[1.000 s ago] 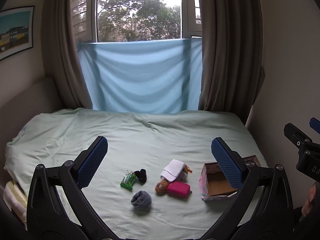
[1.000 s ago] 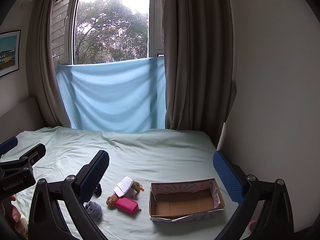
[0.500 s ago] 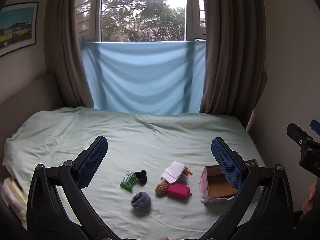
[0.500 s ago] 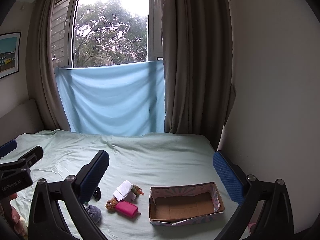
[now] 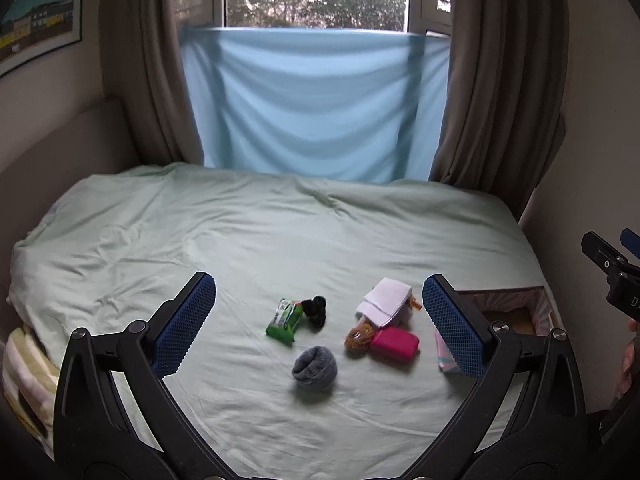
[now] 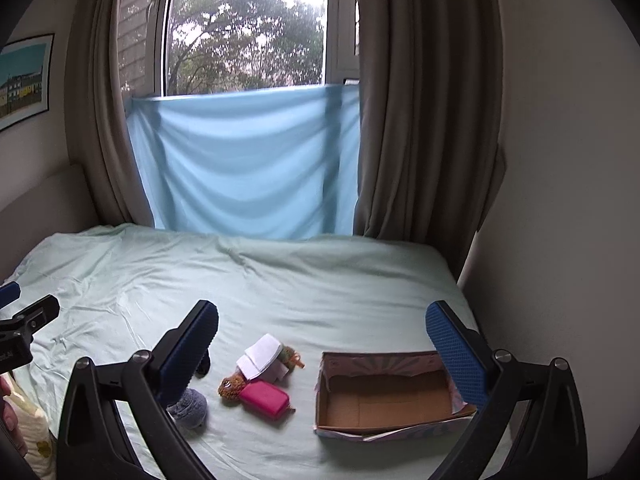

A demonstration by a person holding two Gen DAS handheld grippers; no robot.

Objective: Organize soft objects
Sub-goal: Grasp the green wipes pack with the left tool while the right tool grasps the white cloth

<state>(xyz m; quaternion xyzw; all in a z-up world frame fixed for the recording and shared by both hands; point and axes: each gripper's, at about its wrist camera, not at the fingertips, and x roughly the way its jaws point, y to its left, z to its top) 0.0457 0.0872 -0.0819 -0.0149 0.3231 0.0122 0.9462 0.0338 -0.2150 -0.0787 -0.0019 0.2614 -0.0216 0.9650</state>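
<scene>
Small soft things lie on the pale green bed (image 5: 280, 232): a grey rolled sock (image 5: 315, 368), a green packet (image 5: 285, 321), a black sock ball (image 5: 315, 309), a pink pouch (image 5: 394, 344), a brown-haired doll (image 5: 359, 338) and a folded white cloth (image 5: 386, 300). An empty open cardboard box (image 6: 384, 398) stands to their right. My left gripper (image 5: 320, 320) is open and empty, held above the pile. My right gripper (image 6: 324, 352) is open and empty, above the pouch (image 6: 264, 398) and box.
A blue sheet (image 5: 316, 104) hangs over the window between brown curtains. A wall rises right of the bed, close behind the box. A striped yellow cloth (image 5: 24, 372) hangs off the bed's near left corner.
Both grippers have tilted down and moved a little forward, so the objects and box sit higher and larger in view. Nothing on the bed has moved.
</scene>
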